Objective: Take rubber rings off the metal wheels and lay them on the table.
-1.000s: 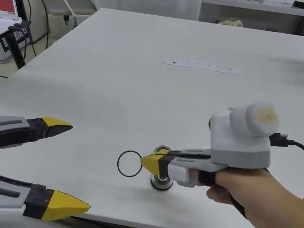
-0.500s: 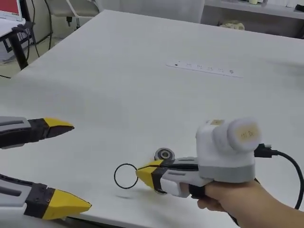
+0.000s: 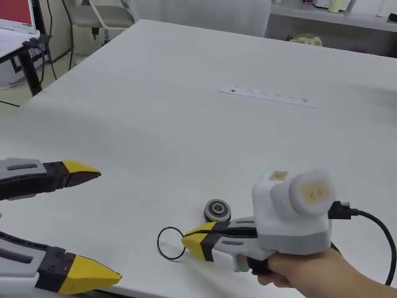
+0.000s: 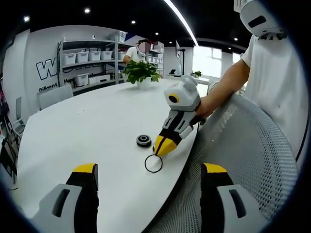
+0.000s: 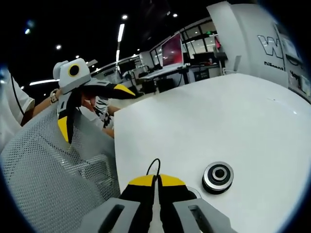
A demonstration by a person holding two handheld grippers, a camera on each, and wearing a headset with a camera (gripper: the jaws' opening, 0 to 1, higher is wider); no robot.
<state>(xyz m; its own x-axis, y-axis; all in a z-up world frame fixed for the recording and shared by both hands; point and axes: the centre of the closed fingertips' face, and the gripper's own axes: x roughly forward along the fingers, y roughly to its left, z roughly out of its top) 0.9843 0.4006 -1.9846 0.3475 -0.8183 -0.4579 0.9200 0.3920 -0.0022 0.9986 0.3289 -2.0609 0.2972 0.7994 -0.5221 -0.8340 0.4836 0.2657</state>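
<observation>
Right claw (image 3: 187,241) cleared wheel (image 3: 217,210), tips hiding part of ring (image 3: 159,243).

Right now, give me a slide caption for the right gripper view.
Right hand-held gripper shut on a black rubber ring, metal wheel lying beside it on the white table.

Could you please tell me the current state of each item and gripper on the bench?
rubber ring: off the wheel, pinched at its edge by the right gripper.
metal wheel: bare, lying flat on the table, apart from both grippers.
right gripper: shut on the rubber ring.
left gripper: open, holding nothing.
</observation>
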